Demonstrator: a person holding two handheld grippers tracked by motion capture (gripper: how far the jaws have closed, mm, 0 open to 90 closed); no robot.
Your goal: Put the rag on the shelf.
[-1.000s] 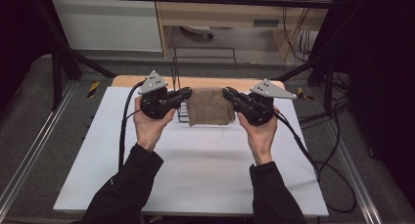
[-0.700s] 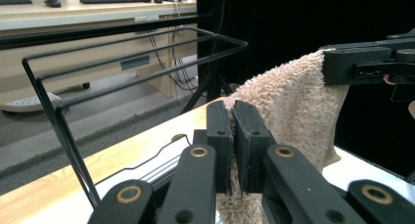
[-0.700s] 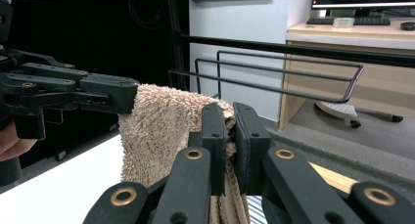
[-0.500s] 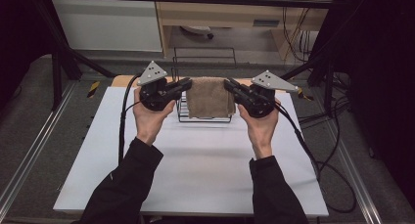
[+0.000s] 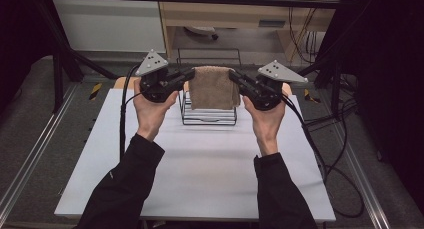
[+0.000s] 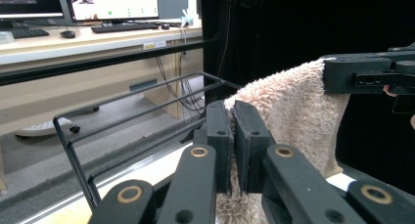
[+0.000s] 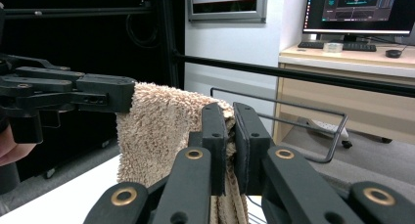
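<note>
tan terry cloth, a small fluffy towel (image 5: 214, 87), hung stretched in the air between the two grippers, above the black wire rack (image 5: 207, 116) at the far side of the white table (image 5: 200, 179); at the left, the left gripper (image 5: 189, 75) was clenched on the towel's upper left corner, its black pads pinching the pile tight in the left gripper view (image 6: 234, 136); in the middle the towel drooped with its lower edge close over the rack's top rails, so it could snag on a wire if it were lowered carelessly; at the right, the right gripper (image 5: 233, 75) was clamped on the other upper corner (image 7: 230, 136); each grip took in little cloth, so pulling the hands apart might tug a corner free and drop the towel crooked on the rack.
</note>
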